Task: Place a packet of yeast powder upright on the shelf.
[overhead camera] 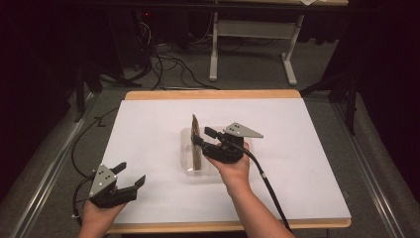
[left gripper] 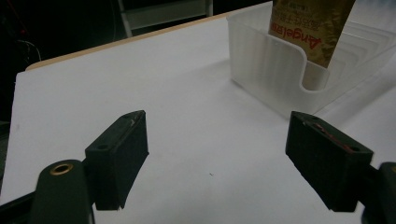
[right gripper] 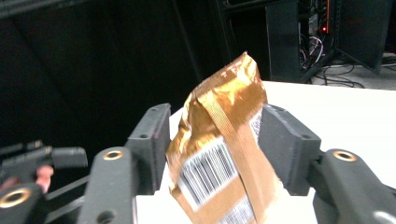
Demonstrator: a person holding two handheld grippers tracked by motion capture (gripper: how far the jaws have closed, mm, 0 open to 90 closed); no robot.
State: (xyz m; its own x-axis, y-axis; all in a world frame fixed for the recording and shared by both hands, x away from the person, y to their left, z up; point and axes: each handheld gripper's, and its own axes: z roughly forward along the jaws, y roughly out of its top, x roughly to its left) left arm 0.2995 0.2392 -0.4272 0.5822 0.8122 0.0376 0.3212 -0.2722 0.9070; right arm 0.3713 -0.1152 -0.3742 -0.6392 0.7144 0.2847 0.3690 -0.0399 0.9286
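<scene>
Gold "Angel" packet (right gripper: 219,154) stands in the clear tray (left gripper: 275,70) between the wide-open right tool (right gripper: 212,149).

The gold packet (left gripper: 312,28) is chopped off by the top edge in the left gripper view — its foot hides behind the clear tray's wall (left gripper: 273,70) (print mostly unreadable). In the right gripper view its bottom runs off-frame — barcode blurry

The tray (overhead camera: 187,163) sits near the middle of my table (overhead camera: 148,129), the packet (overhead camera: 196,144) standing upright in it. My right gripper (overhead camera: 202,136) straddles the packet (pads apart); my left gripper (overhead camera: 130,174) waits by the near-left corner.
</scene>
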